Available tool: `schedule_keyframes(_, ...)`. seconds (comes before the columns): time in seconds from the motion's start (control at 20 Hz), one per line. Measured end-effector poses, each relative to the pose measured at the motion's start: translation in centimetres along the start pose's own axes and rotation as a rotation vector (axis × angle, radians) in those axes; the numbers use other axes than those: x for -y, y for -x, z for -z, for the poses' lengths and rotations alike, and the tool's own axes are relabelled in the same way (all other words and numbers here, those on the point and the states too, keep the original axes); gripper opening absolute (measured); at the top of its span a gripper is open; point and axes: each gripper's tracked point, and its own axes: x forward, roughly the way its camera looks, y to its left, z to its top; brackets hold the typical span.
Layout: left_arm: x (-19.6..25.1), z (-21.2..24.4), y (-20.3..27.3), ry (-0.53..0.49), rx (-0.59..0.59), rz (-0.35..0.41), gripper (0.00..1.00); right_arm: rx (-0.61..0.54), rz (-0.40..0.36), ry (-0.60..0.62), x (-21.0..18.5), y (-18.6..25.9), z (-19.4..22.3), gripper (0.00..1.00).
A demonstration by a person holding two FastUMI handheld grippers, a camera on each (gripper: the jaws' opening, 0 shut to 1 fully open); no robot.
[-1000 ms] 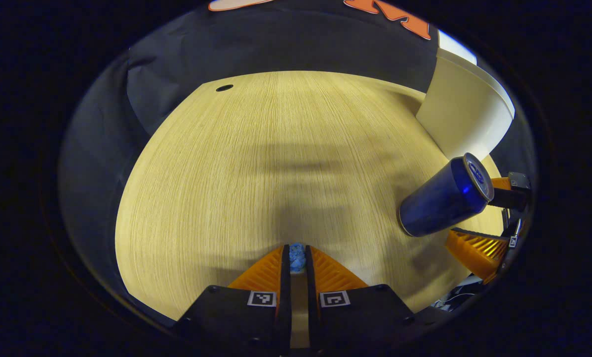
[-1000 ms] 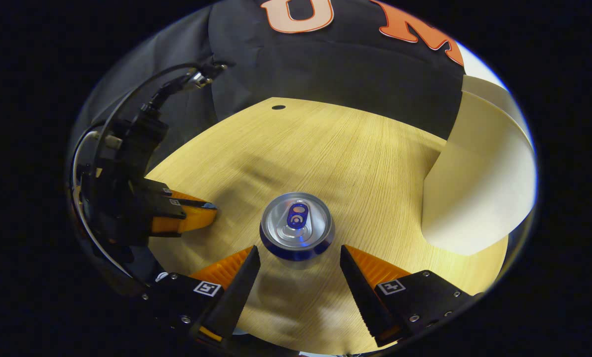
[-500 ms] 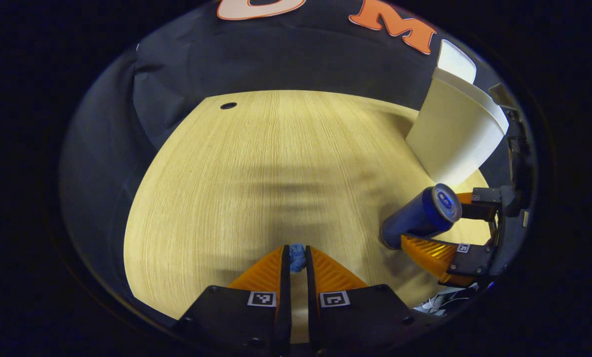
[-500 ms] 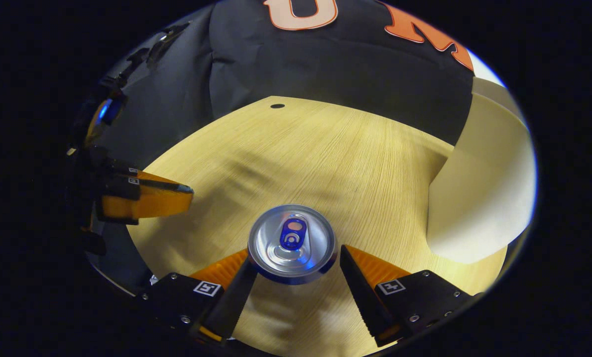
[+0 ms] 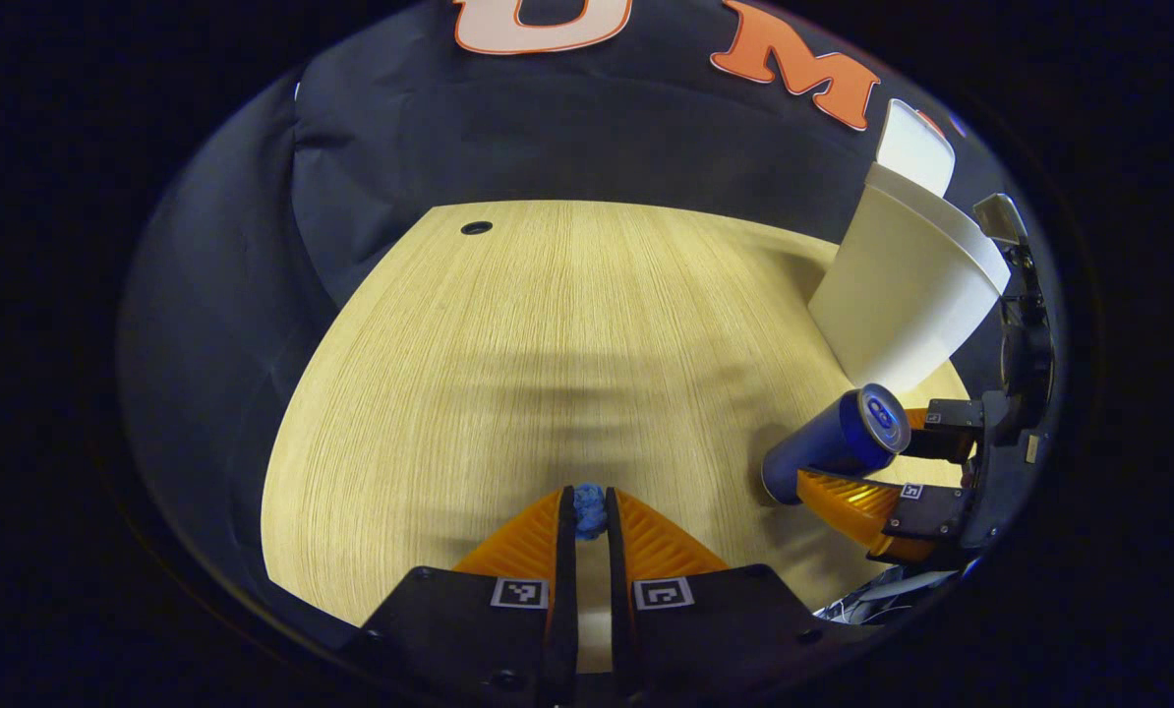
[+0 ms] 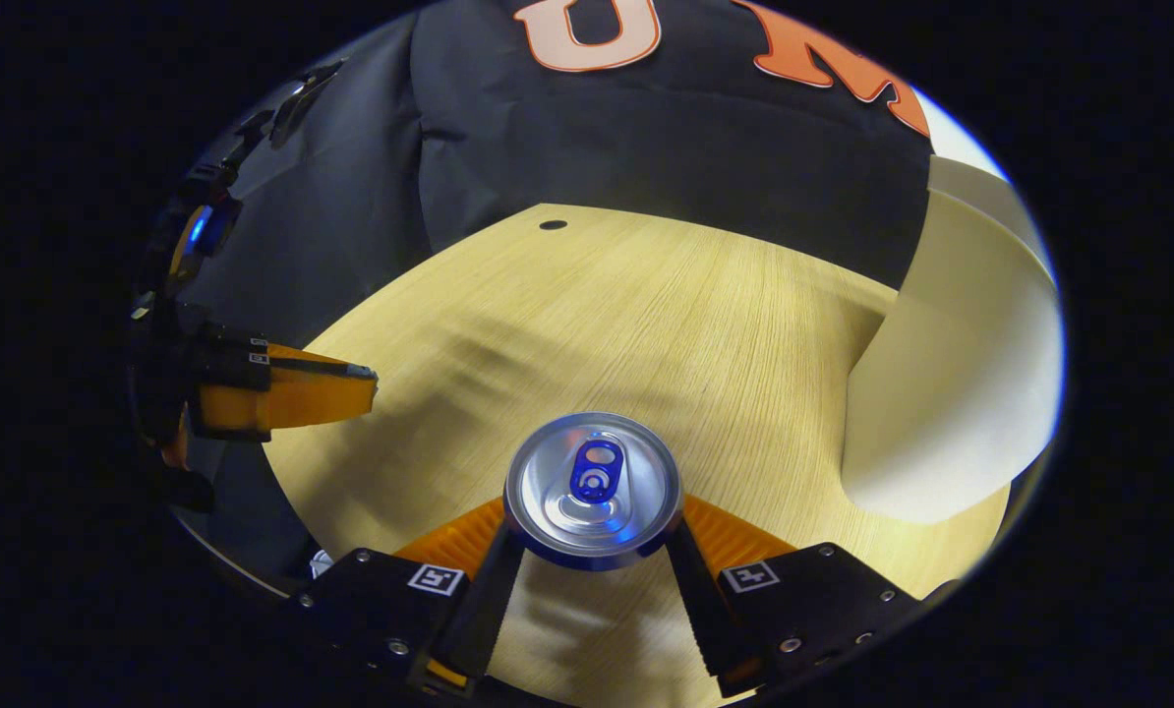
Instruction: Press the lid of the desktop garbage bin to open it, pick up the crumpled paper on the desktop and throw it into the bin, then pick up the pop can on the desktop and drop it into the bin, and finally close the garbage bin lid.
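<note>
In the right gripper view, the right hand-held gripper [image 6: 595, 551] has both fingers pressed against the sides of a blue pop can [image 6: 593, 490], which stands upright on the wooden worktop [image 6: 666, 315]. The white garbage bin [image 6: 951, 393] stands near the can, to its right. In the left gripper view, the left hand-held gripper [image 5: 589, 511] is almost closed, pinching a small blue crumpled paper [image 5: 589, 505] at its fingertips above the worktop

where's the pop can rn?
Pop can sits upright on the desk between the right hand-held gripper fingers, low centre in the right gripper view, left of the white bin.
</note>
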Motion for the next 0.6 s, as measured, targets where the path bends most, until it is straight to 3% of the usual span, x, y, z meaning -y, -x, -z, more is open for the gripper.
schedule_keyframes(0.35,0.8,-2.2,1.2,0.013,0.056,-0.001,0.18,0.05,0.009,0.029,0.4,1.7,-1.8,0.8)
schedule_keyframes(0.6,2.3,-4.3,1.9,-0.012,0.105,0.015,0.18,0.07,0.045,0.035,-0.3,1.6,-0.8,0.8)
